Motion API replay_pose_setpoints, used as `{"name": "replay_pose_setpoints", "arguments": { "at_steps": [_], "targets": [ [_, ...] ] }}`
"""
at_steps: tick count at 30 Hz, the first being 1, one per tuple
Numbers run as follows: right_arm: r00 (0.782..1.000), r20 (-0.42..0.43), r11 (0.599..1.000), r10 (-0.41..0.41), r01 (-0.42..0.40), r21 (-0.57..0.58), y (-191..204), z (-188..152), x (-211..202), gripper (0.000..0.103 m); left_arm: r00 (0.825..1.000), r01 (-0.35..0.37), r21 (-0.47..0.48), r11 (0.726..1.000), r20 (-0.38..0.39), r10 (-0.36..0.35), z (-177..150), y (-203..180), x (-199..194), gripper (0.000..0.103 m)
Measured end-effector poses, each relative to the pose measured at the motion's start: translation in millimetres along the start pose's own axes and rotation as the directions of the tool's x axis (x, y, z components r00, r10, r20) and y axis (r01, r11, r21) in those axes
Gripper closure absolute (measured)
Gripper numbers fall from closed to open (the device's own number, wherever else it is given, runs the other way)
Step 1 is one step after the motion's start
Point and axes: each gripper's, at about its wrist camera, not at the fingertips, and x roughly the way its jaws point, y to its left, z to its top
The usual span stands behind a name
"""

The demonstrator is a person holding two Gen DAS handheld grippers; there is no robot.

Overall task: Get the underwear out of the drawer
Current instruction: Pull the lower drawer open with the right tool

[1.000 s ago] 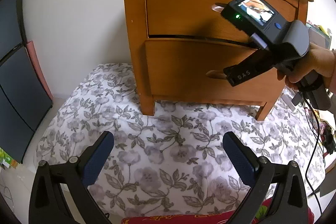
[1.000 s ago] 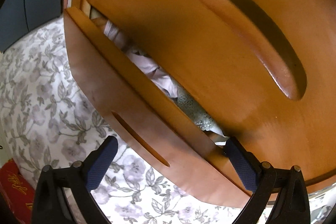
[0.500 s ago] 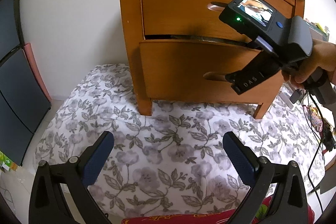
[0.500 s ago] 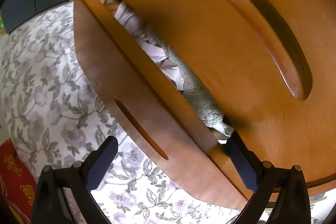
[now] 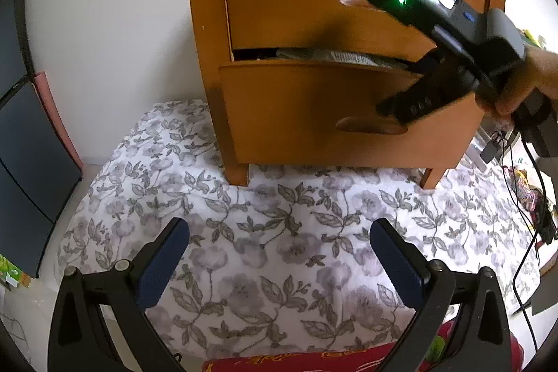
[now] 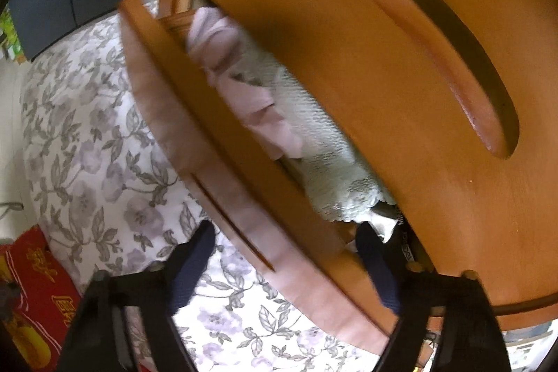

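Note:
A wooden nightstand (image 5: 314, 6) stands on a floral sheet. Its lower drawer (image 5: 307, 114) is pulled partway out. Crumpled cloth (image 5: 341, 56) shows in the gap above the drawer. From the right wrist view this is a pale pink garment (image 6: 244, 93) beside a pale green lace one (image 6: 331, 169). My right gripper (image 6: 282, 246), held by a hand (image 5: 519, 93), straddles the drawer front (image 6: 216, 169). One finger is inside the drawer and the other outside. Its jaws are closing, and the pads do not clearly press the wood. My left gripper (image 5: 279, 253) hangs open over the sheet, holding nothing.
The floral sheet (image 5: 279, 215) covers the floor in front of the nightstand. A red cushion (image 5: 314, 361) lies at the near edge. Dark panels (image 5: 24, 145) stand at the left by a white wall. Black cables (image 5: 526, 215) and clutter lie at the right.
The lower drawer has slid farther out and more cloth shows in the gap. The right gripper's fingers have drawn closer together around the drawer front. The left gripper has stayed put.

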Motion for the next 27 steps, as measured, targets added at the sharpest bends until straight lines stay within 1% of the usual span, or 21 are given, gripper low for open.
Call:
{"name": "replay_pose_setpoints", "arguments": {
  "at_steps": [3,6,9,16,22,27],
  "targets": [
    [1.000,0.007,0.999,0.021,-0.022,0.033,-6.1,-0.1,2.7,0.032,1.000,0.009,0.010,1.000,-0.019,-0.008,0.4,-2.5,4.7,0.000],
    [1.000,0.020,1.000,0.002,-0.002,0.022,-1.0,-3.1,1.9,0.032,0.999,0.014,0.015,1.000,-0.032,-0.014,0.7,-4.5,8.1,0.000],
    [0.999,0.032,1.000,0.000,0.000,0.023,5.6,-6.9,-1.0,0.032,0.999,0.020,0.021,1.000,-0.046,-0.019,1.5,-5.6,11.6,0.000],
    [0.998,0.053,0.999,0.031,-0.032,0.028,20.5,-26.3,-21.0,0.032,0.996,0.029,0.008,1.000,-0.084,-0.028,3.7,-1.7,21.8,0.000],
    [0.995,0.083,0.996,0.058,-0.064,0.069,25.3,-38.9,-35.4,0.032,0.990,0.057,-0.010,0.998,-0.128,-0.058,0.8,3.7,28.6,0.000],
    [0.993,0.092,0.996,0.077,-0.081,0.044,34.3,-50.9,-48.3,0.032,0.984,0.072,-0.012,0.997,-0.159,-0.073,-5.6,5.2,30.7,0.000]
  ]
}}
